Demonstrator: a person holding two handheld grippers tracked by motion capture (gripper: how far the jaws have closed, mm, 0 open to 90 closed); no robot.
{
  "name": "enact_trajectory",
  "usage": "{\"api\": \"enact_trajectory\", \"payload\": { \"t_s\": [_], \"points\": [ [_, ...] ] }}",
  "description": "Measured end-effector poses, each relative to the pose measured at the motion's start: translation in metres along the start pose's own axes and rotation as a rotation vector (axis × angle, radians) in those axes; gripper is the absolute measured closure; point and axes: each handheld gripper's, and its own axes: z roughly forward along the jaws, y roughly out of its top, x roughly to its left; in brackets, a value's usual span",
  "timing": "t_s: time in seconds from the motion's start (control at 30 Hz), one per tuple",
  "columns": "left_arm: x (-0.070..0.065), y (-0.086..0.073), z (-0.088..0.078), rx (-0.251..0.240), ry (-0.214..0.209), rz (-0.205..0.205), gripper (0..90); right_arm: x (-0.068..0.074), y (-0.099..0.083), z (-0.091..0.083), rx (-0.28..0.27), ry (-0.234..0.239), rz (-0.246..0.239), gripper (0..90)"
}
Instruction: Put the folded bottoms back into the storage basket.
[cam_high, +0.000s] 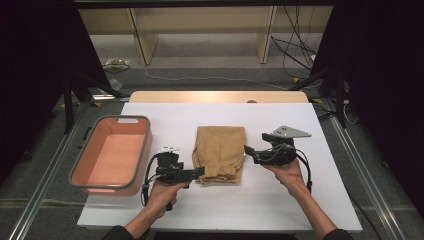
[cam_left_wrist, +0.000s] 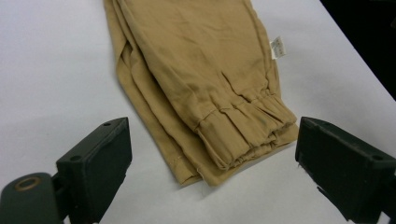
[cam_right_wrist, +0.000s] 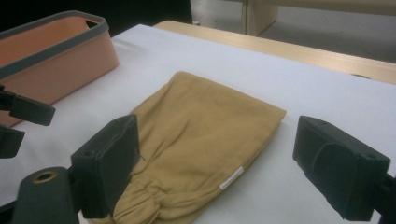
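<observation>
Two hands reach in from the near edge of a white-covered surface (cam_high: 280, 200), each holding a gripper at one side of a folded tan garment (cam_high: 220, 154). The left gripper (cam_high: 200, 172) sits at the garment's near-left corner, its jaws spread wide and empty; in the left gripper view they stand either side of the gathered elastic cuffs (cam_left_wrist: 247, 128). The right gripper (cam_high: 247, 150) sits against the garment's right edge, jaws likewise wide apart and holding nothing, with a grey three-cornered plate on top. The garment lies flat at the middle of the surface, its long axis running from near to far, cuffs at the near end and a smooth folded edge at the far end. A small white label (cam_right_wrist: 232, 178) shows on its right side. To the left, well apart from the garment, stands a salmon-coloured tub (cam_high: 145, 150) with a grey rim.
</observation>
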Motion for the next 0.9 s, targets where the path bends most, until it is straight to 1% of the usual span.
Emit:
{"api": "enact_trajectory", "payload": {
  "t_s": [0.03, 0.17, 0.3, 0.33, 0.37, 0.43, 0.53, 0.67, 0.7, 0.77, 0.9],
  "points": [
    [0.001, 0.001, 0.003, 0.011, 0.005, -0.011, 10.6, -0.001, 0.001, 0.002, 0.008, -0.003, -0.001, 15.7],
    [0.002, 0.001, 0.006, 0.022, 0.021, -0.016, 10.9, -0.006, 0.003, 0.008, 0.021, -0.008, 0.005, 15.7],
    [0.003, 0.002, 0.012, 0.04, 0.031, -0.044, 11.4, -0.008, 0.009, 0.01, 0.03, -0.009, 0.027, 16.1],
    [0.003, 0.002, 0.012, 0.04, 0.031, -0.044, 11.5, -0.009, 0.011, 0.01, 0.036, -0.01, 0.03, 16.1],
    [0.003, 0.003, 0.014, 0.056, 0.033, -0.045, 11.5, -0.01, 0.013, 0.012, 0.044, -0.013, 0.03, 16.1],
    [0.002, 0.003, 0.017, 0.065, 0.03, -0.039, 11.8, -0.011, 0.015, 0.016, 0.061, -0.018, 0.037, 16.1],
    [0.001, 0.002, 0.02, 0.087, 0.026, -0.037, 12.3, -0.014, 0.016, 0.027, 0.116, -0.021, 0.056, 16.2],
    [0.0, 0.002, 0.022, 0.097, 0.027, -0.027, 12.7, -0.017, 0.016, 0.041, 0.152, -0.022, 0.065, 16.3],
    [-0.001, 0.002, 0.022, 0.106, 0.028, -0.025, 13.0, -0.017, 0.016, 0.044, 0.162, -0.028, 0.058, 16.5],
    [0.0, 0.003, 0.023, 0.108, 0.027, -0.023, 13.2, -0.019, 0.017, 0.049, 0.179, -0.041, 0.047, 16.6],
    [0.001, 0.003, 0.024, 0.112, 0.035, -0.026, 13.6, -0.023, 0.021, 0.056, 0.189, -0.047, 0.06, 17.1]
  ]
}}
